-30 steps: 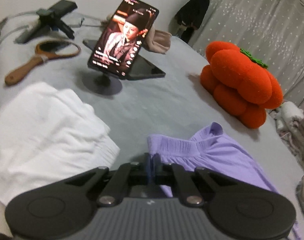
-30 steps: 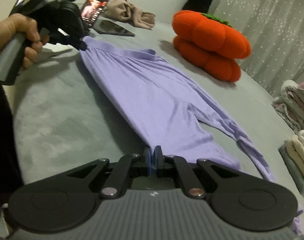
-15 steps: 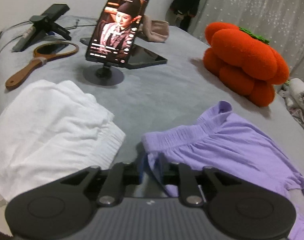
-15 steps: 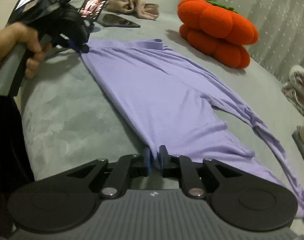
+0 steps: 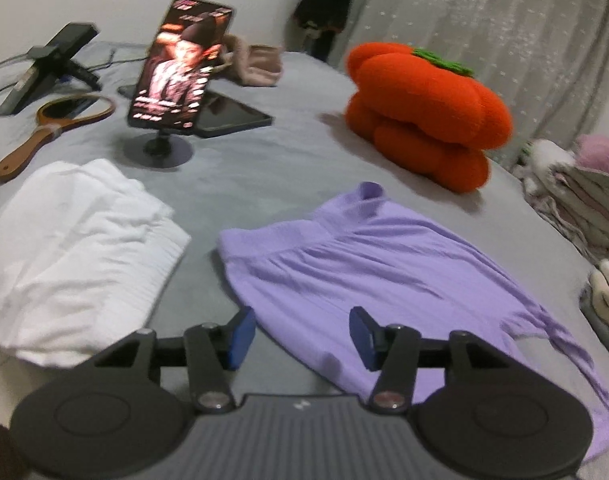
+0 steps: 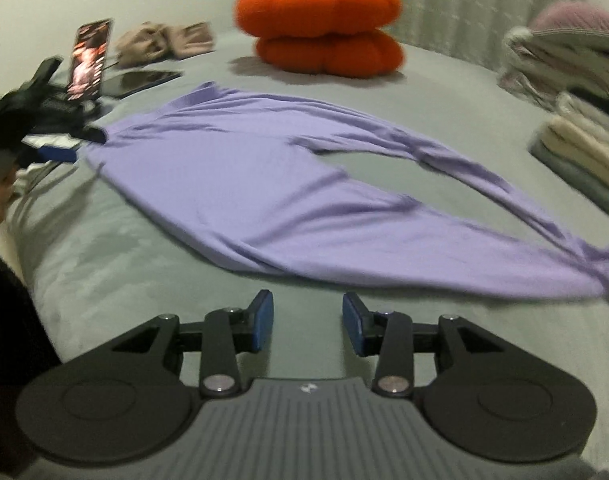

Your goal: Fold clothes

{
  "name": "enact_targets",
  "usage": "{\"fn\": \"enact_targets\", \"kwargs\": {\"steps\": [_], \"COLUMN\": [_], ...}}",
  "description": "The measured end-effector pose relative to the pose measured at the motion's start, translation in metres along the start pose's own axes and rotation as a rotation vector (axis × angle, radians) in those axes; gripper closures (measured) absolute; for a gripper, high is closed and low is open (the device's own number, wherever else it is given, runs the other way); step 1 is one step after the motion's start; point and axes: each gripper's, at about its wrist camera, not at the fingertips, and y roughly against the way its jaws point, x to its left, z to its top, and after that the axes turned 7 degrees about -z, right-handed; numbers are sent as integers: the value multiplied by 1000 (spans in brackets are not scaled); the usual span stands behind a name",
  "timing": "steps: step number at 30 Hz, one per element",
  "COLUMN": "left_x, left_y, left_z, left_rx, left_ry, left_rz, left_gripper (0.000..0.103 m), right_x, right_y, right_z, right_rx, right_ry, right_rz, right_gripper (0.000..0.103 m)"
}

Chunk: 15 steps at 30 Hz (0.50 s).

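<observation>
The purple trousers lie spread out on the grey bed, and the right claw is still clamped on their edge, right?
Not quite. The purple trousers do lie spread on the grey bed, but the right claw has just been opening and stands open, nothing between its pads, short of the edge. The right wrist view shows it.

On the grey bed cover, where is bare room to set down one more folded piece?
Free: the grey cover between the phone stand, the orange cushion and the purple trousers; also the near strip beside the trousers. Crowded: the far left corner with the hand mirror and tablet, and the right edge with clothes stacks.
</observation>
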Motion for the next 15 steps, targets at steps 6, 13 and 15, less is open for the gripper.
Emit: {"fn": "enact_targets", "kwargs": {"steps": [6, 13, 15], "left_x": [-23, -53, -62], "left_y": [3, 2, 2], "left_z": [-16, -38, -44], "left_rx": [32, 70, 79], "left_ry": [-89, -193, -224], "left_rz": [-75, -167, -198], "left_gripper": [49, 49, 49], "right_x": [-33, -67, -77], "right_y": [9, 15, 16], "right_z": [-14, -28, -32], "right_rx": [9, 15, 15], "right_ry": [-113, -227, -260], "right_rz": [-32, -72, -71], "right_gripper": [60, 60, 60]}}
